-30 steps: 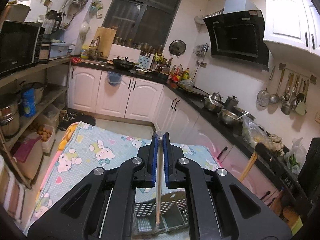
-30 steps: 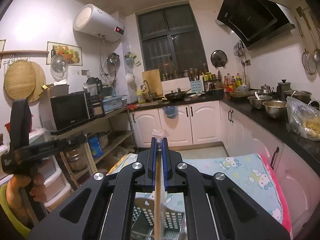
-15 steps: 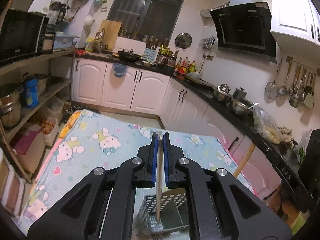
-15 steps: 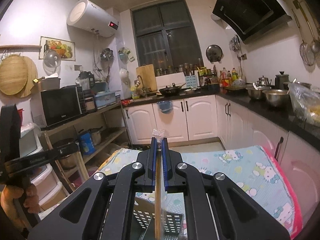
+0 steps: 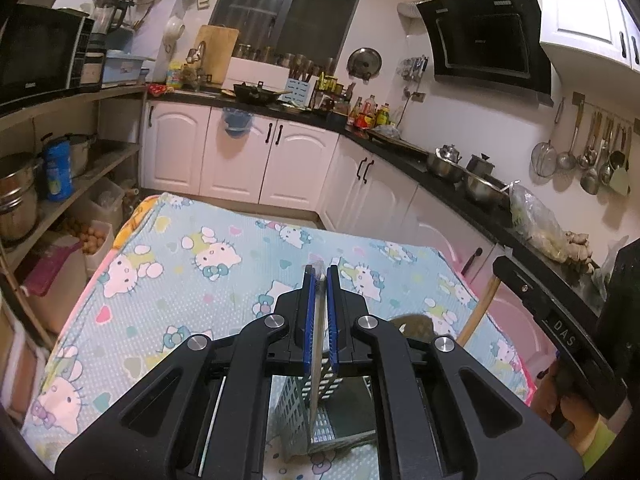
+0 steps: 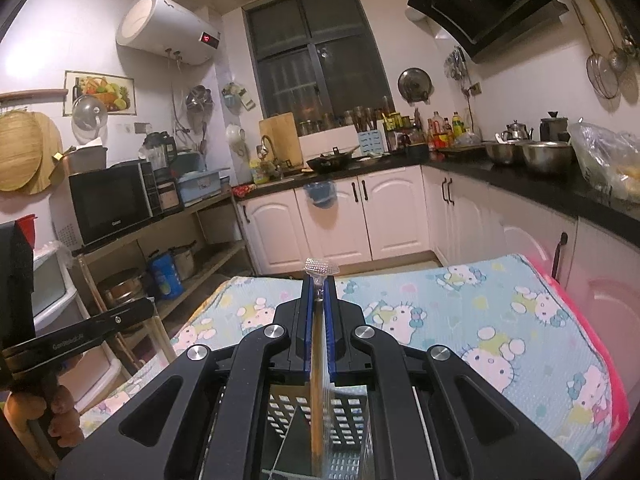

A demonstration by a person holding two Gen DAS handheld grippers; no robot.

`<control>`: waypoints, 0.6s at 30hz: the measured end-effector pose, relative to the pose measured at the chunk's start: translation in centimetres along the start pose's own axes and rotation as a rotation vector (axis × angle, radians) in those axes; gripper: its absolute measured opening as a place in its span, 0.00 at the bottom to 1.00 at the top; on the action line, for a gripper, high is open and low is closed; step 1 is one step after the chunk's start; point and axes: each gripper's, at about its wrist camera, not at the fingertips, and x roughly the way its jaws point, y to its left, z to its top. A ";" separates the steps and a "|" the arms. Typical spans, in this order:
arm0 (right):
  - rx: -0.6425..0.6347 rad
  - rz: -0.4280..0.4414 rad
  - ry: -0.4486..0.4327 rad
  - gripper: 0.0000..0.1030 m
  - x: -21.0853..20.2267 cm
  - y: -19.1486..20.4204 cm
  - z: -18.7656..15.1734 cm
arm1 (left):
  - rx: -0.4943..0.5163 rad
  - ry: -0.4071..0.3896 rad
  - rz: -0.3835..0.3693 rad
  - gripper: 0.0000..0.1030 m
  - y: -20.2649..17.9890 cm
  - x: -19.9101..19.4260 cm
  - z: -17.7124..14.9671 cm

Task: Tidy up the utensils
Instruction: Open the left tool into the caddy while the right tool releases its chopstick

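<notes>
— Both grippers have sunk since the earlier frames: the patterned cloth fills more of each view, and the perforated basket has risen in the lower middle of both. What does the left one hold?

— Left gripper (image 5: pixel 321 276), in the lower centre of its view, has its blue-padded fingers (image 5: pixel 308 312) pressed together on a thin, flat, pale stick (image 5: pixel 316 360), which looks like a wooden chopstick in a clear sleeve. The stick runs down between the pads, and its lower end hangs over the open top of the grey plastic basket (image 5: pixel 296 412), a box with slotted walls at the bottom centre of the frame. Whether the tip touches the basket I cannot tell.

— And the right?

— Right gripper (image 6: pixel 319 280) is likewise clamped on a slim wooden stick in crinkled clear wrap (image 6: pixel 319 380); the wrap's dimpled top pokes out above the pads. Beneath it the basket (image 6: pixel 352 412) shows its grid of rectangular holes and a glossy inner divider.

— What lies under the basket?

— A soft, quilted tablecloth (image 5: pixel 192 280), light blue with cartoon cats and hearts and a pink edge, covers the table.

— Anything of the person?

— At the lower left of the right view, a hand (image 6: pixel 44 412) grips the other tool's black handle; at the lower right of the left view another hand (image 5: pixel 572 400) does the same.
</notes>
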 end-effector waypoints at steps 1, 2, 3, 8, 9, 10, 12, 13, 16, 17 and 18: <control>0.002 0.001 0.001 0.06 -0.1 0.0 -0.1 | -0.001 0.002 0.001 0.01 0.1 0.0 -0.2; 0.005 -0.002 0.002 0.06 -0.1 -0.1 -0.3 | -0.001 0.003 0.003 0.01 0.1 0.1 -0.3; 0.007 -0.004 0.004 0.06 -0.1 -0.1 -0.2 | -0.002 0.005 0.005 0.01 0.2 0.1 -0.3; 0.029 -0.017 0.020 0.06 -0.5 -0.5 -1.0 | -0.013 0.018 0.013 0.01 0.5 0.1 -0.8; 0.033 -0.017 0.024 0.07 -0.6 -0.6 -1.1 | -0.015 0.020 0.013 0.01 0.6 0.1 -0.9; 0.037 -0.017 0.031 0.11 -0.6 -0.6 -1.2 | -0.016 0.026 0.012 0.01 0.6 0.1 -1.1; 0.043 -0.018 0.036 0.17 -0.8 -0.8 -1.4 | -0.015 0.036 0.016 0.07 0.6 0.0 -1.3; 0.045 -0.017 0.043 0.20 -0.9 -0.8 -1.5 | -0.017 0.040 0.017 0.10 0.6 0.1 -1.5; 0.047 -0.014 0.061 0.28 -1.3 -0.9 -1.8 | -0.018 0.051 0.024 0.20 0.7 0.0 -1.9; 0.047 -0.012 0.067 0.30 -1.4 -0.9 -1.9 | -0.019 0.052 0.024 0.22 0.7 0.0 -2.0; 0.046 -0.013 0.072 0.33 -1.6 -0.9 -2.0 | -0.021 0.054 0.023 0.25 0.6 -0.1 -2.1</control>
